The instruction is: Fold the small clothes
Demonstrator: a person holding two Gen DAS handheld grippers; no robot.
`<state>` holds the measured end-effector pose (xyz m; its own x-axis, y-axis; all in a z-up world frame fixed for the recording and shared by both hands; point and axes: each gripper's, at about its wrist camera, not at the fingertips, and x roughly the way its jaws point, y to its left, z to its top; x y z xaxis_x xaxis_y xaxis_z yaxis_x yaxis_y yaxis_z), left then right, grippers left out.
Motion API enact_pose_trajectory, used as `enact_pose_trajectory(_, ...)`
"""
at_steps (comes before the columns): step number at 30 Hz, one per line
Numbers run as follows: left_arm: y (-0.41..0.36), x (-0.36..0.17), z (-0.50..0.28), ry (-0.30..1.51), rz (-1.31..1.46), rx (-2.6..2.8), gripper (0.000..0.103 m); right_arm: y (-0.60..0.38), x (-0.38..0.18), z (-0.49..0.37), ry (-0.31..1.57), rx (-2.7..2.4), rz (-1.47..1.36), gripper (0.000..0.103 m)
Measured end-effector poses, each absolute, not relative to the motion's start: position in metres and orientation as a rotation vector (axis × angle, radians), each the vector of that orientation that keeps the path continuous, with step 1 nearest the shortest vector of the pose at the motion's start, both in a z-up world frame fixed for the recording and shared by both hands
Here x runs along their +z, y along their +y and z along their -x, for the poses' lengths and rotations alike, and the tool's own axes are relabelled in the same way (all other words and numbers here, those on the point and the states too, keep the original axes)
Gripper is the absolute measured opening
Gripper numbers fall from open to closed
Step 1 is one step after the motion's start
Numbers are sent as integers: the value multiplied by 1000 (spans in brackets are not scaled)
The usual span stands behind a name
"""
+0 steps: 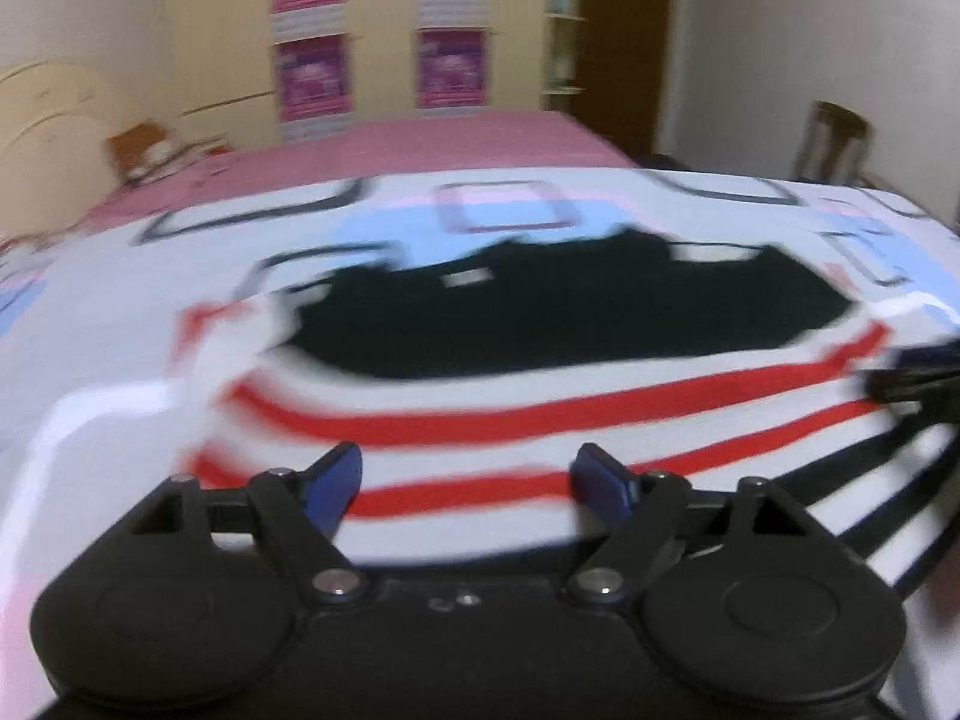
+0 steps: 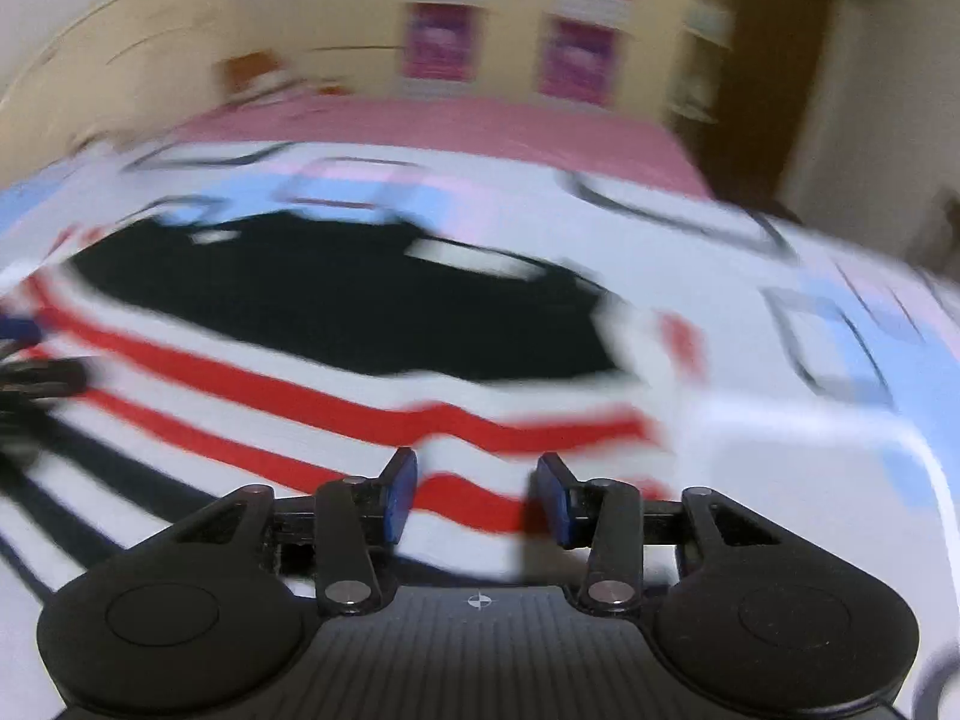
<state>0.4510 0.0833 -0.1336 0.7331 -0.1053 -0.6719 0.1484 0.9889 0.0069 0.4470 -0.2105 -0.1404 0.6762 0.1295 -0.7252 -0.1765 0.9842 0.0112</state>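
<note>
Both grippers hang over a striped shirt (image 1: 510, 414), jaws apart with nothing between the blue pads: the left gripper (image 1: 465, 483) spread wide, the right gripper (image 2: 477, 495) narrower. White with red stripes and a black top, the blurred shirt lies flat on a patterned sheet (image 1: 120, 312), pink bedding (image 1: 420, 144) beyond it.

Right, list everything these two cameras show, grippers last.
striped knit garment with black top: one, white with red and black stripes, spread flat on the bedsheet.
patterned bedsheet: one, white with blue, pink and dark rectangles, under the garment.
pink bed cover: one, pink, behind the sheet.
posters: four, magenta, on the far cupboard.
left gripper: one, black with blue pads, open above the stripes.
right gripper: one, black with blue pads, open above the stripes.
</note>
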Motion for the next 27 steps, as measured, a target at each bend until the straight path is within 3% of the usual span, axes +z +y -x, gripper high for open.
enact_pose_trajectory(7,71,-107,-416,680,-33,-186,75,-187,-110,-409,759,254,22,46)
enact_pose_trajectory(15,29,-134,-397,757,-62,-250,73,-107,-141,-369,809,359,168,46)
enact_pose_trajectory(27,118,-130,-371,750,-25,-97,68,-229,-142,-353,902,162,88,45)
